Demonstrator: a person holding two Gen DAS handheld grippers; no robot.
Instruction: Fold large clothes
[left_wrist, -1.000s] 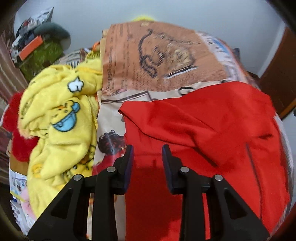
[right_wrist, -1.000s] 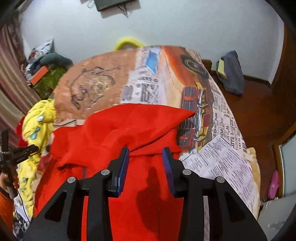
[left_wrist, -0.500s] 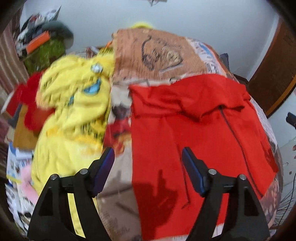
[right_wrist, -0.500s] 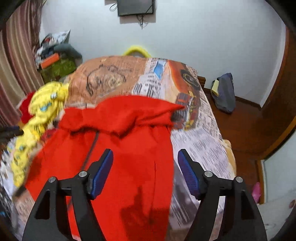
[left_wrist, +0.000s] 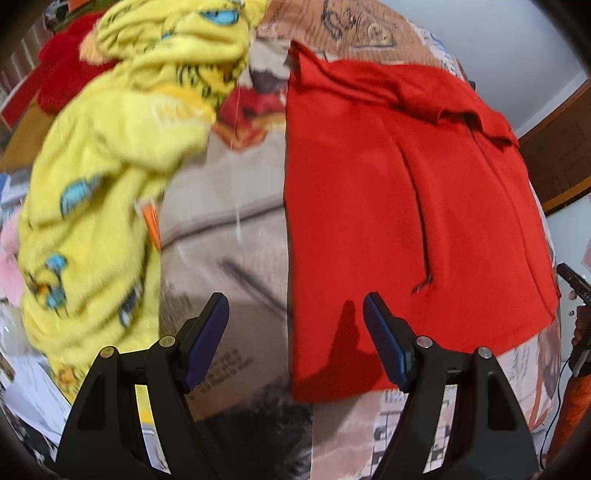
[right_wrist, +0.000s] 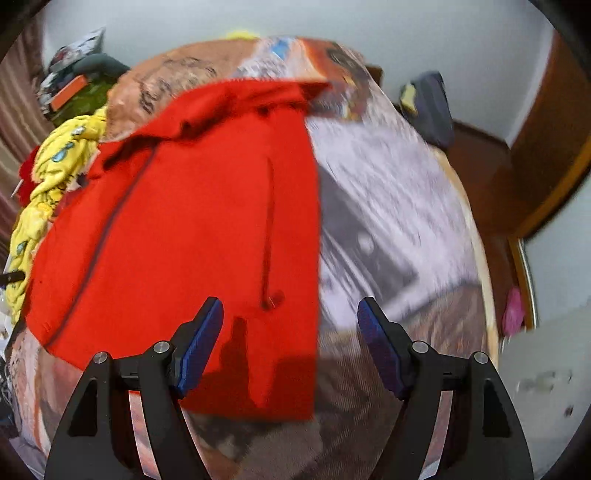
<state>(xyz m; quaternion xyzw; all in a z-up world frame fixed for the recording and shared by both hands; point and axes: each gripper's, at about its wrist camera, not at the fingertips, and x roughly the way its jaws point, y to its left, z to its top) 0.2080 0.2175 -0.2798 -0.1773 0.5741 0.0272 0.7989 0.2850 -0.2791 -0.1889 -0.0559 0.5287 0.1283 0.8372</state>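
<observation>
A red garment (left_wrist: 388, 203) lies spread flat on the bed's printed sheet (left_wrist: 229, 236), its far end folded over. My left gripper (left_wrist: 295, 306) hovers open above the garment's near left corner; the cloth's left edge runs between the fingers, and neither pad touches it. In the right wrist view the same red garment (right_wrist: 192, 221) fills the middle. My right gripper (right_wrist: 290, 306) stands open over its near right corner, the right edge passing between the blue pads (right_wrist: 201, 339) without contact.
A crumpled yellow fleece garment (left_wrist: 103, 166) lies left of the red one, with a red plush item (left_wrist: 62, 77) behind it. A dark bag (right_wrist: 428, 107) sits on the wooden floor to the right. An orange sleeve (left_wrist: 576, 398) shows at the right edge.
Both grippers let go of the red cloth and opened wide. Both drew back and down from the folded far end to the garment's near hem corners.
</observation>
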